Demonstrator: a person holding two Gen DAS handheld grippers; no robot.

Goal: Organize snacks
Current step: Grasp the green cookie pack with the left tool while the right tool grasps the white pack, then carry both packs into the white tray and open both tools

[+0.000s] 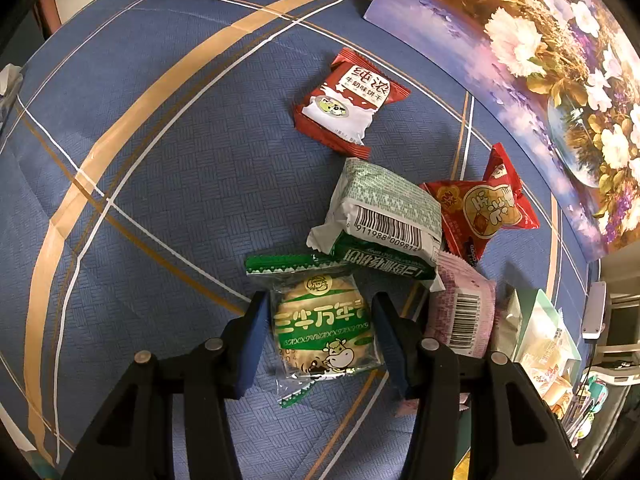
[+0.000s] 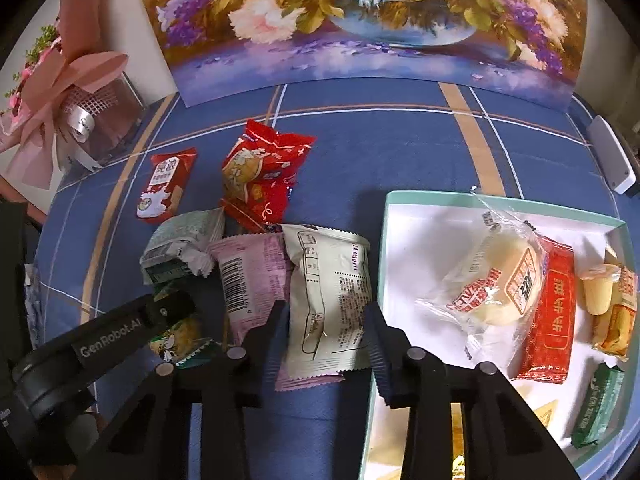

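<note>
My left gripper [image 1: 320, 328] clamps a green-printed clear biscuit packet [image 1: 326, 326]; my right gripper [image 2: 326, 336] pinches a cream foil snack packet [image 2: 330, 300] beside the white tray's [image 2: 404, 216] left edge.

My left hand-held gripper [image 1: 320, 330] is built of matte black plastic: two broad angular arms run forward, each carrying a pair of round silver-grey screw heads. Its fingers end in flat, dark blue pads [image 1: 254, 344] with squared edges. Seen from the right wrist, the same tool shows a rounded black body with "GenRobot.AI" printed along it in pale grey letters and a small screw near the tip. My right hand-held gripper [image 2: 326, 344] has the same black arms and silver screw heads, but its black pads [image 2: 380, 354] are ribbed with a sawtooth edge.
</note>
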